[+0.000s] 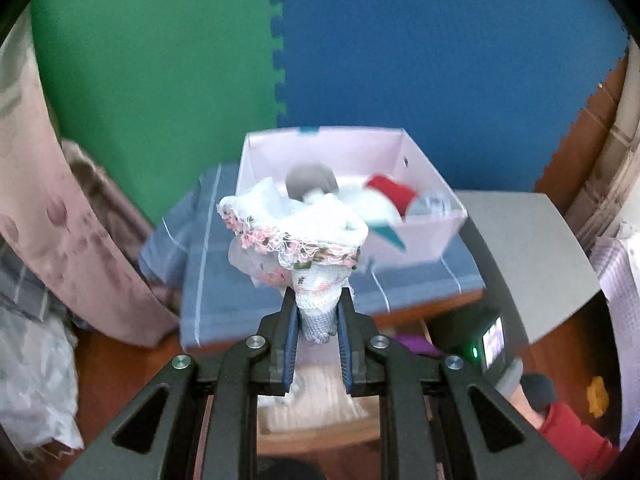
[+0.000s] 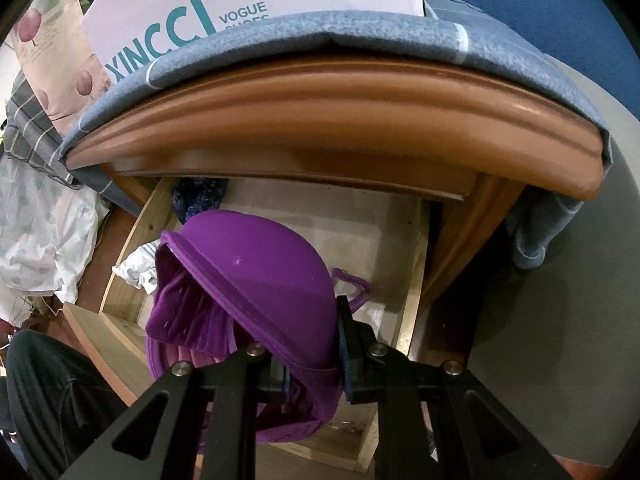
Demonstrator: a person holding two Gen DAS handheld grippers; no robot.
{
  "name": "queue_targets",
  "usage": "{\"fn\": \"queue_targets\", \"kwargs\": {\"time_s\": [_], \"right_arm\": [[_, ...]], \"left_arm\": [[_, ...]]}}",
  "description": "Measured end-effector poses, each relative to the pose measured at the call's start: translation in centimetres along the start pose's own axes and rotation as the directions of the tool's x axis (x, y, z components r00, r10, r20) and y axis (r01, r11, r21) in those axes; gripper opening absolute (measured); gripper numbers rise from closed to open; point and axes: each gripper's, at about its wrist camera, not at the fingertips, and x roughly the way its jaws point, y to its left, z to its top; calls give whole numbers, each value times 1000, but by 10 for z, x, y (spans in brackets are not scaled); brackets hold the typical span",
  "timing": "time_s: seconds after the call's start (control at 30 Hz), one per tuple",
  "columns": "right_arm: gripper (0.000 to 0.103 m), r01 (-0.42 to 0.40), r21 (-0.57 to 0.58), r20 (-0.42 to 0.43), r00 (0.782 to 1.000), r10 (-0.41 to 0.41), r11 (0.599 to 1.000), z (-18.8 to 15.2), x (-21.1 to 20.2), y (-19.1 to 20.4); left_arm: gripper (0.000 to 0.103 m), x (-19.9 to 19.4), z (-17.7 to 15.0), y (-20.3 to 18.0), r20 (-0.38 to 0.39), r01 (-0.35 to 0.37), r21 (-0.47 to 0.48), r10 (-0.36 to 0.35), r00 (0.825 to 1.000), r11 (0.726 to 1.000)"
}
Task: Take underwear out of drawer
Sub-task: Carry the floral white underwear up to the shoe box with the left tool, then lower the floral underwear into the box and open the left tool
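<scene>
Underwear: a white lace piece (image 1: 296,236) is hanging pinched in the left gripper (image 1: 318,320), jaws clamped tight on its bunched knit end, lace trim with pink and green edging spreading out above the fingers (image 1: 290,332). It is sitting in the air in front of the pink box (image 1: 416,240), partly covering the box's near left corner in the left wrist view. The box is standing on a blue cloth (image 1: 224,280) over the wooden cabinet top, holding rolled grey, white and red items. A purple bra (image 2: 256,276) is being gripped by the right gripper (image 2: 308,364), jaws closed on its lower edge, cup domed up. The bra is over the open drawer (image 2: 412,280), below and in front of the box. White fabric (image 2: 138,268) is lying at the drawer's left side, dark blue fabric (image 2: 198,196) at its back left corner.
</scene>
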Motion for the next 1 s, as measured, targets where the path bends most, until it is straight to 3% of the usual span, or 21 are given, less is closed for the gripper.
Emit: {"fn": "queue_targets", "kwargs": {"time_s": [0.23, 0.53, 0.77, 1.0], "right_arm": [[17, -6, -4, -4, 1000, 6, 1000, 0, 1, 2], [17, -31, 14, -13, 999, 31, 999, 1, 2, -2], [17, -45, 19, -22, 999, 46, 999, 1, 4, -2], [17, -48, 20, -28, 998, 48, 999, 1, 7, 0]], "left_arm": [[16, 25, 57, 5, 11, -50, -6, 50, 999, 999], [16, 99, 104, 1, -34, -76, 9, 77, 996, 997], [16, 158, 97, 0, -127, -61, 3, 61, 990, 998], [17, 188, 81, -1, -185, -62, 0, 61, 981, 998]]}}
